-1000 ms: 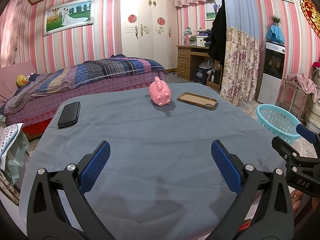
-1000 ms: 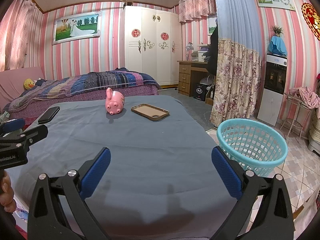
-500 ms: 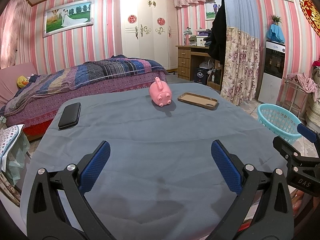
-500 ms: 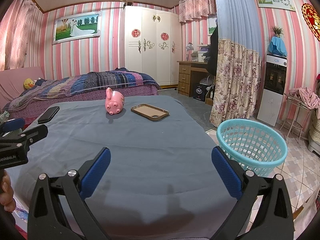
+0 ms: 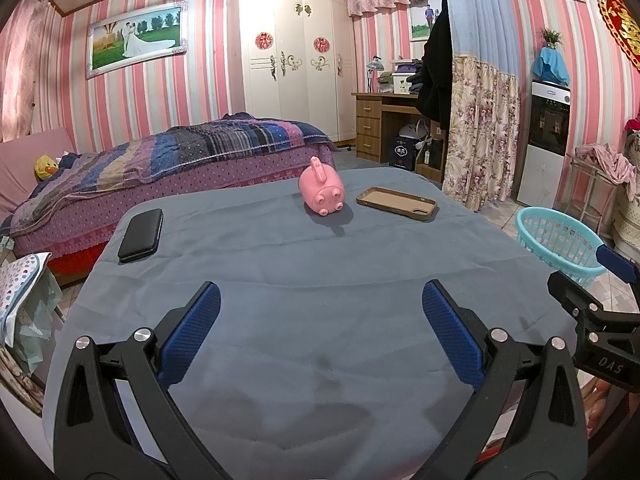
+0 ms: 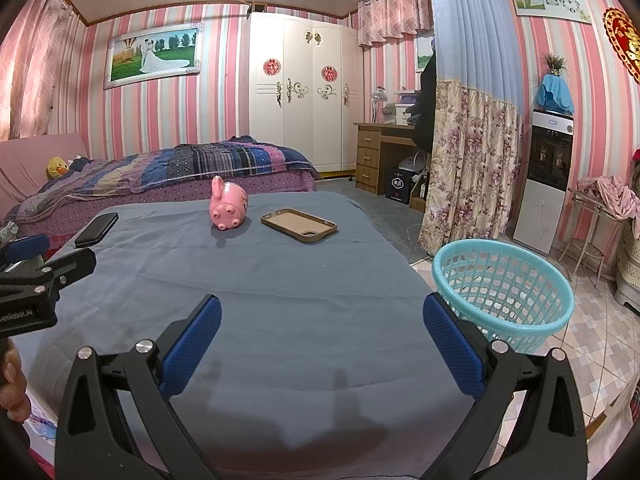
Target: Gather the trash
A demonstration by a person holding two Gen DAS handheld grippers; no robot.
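On the far part of the grey-blue table cloth (image 5: 320,288) we see a pink pig toy (image 5: 322,192) lying on its side, a brown phone case (image 5: 396,203) just right of it, and a black phone (image 5: 141,235) near the left edge, well apart from both. A turquoise basket (image 6: 502,284) stands on the floor beside the table's right side. We hold our left gripper (image 5: 320,336) and right gripper (image 6: 322,338) above the near cloth, each with its jaws spread wide and nothing between them.
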